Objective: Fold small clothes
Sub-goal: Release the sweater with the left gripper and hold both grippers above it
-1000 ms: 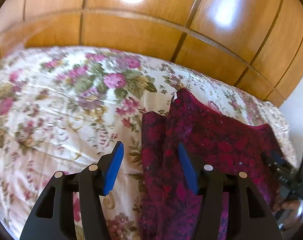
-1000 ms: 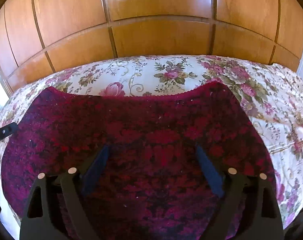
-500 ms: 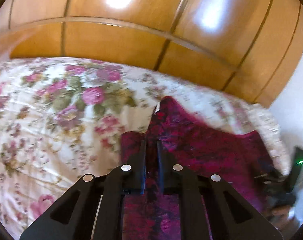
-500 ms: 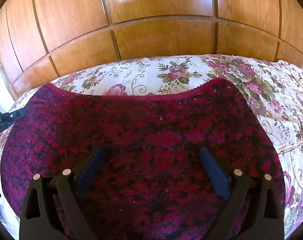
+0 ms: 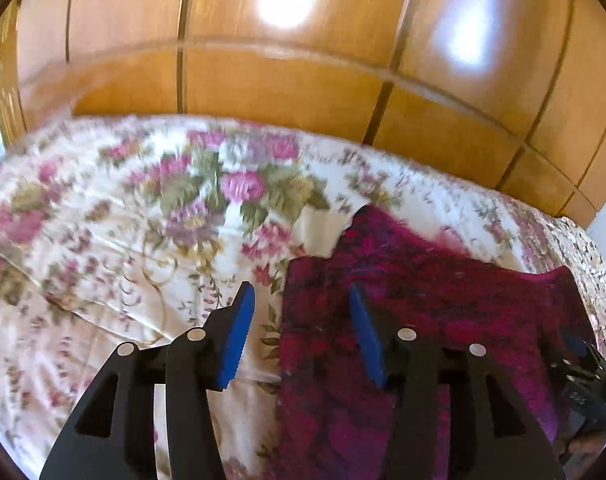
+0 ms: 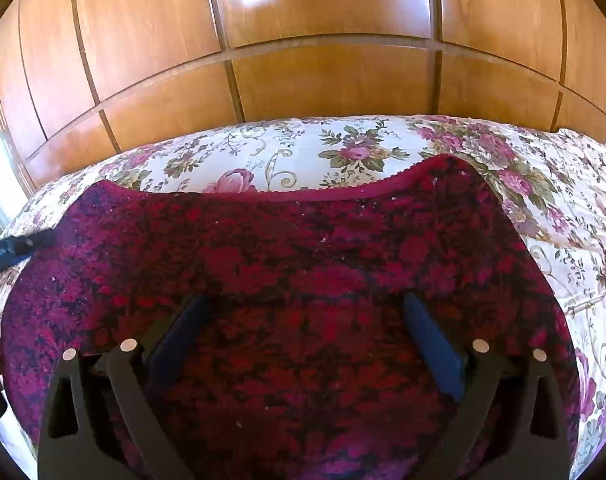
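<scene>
Garment point(image 6: 303, 264): crimson, spread flat on floral bedspread point(image 5: 123, 216). Left gripper point(image 5: 301, 312): fingers wide apart, empty, straddling garment's left edge. Right gripper point(image 6: 303, 332): fingers wide apart, empty, over garment's middle.

Fuzzy, matt knit cloth in dark red and magenta on the garment point(image 6: 303, 248), with a finer ribbed hem. Smooth, lightly creased printed cotton on the floral bedspread point(image 5: 103, 240). Glossy varnished wood with bright glare patches on the wardrobe panels point(image 6: 323, 80). Matt black plastic, ridged blue rubbery pads and small shiny metal pins on left gripper point(image 5: 299, 332) and right gripper point(image 6: 303, 340).
</scene>
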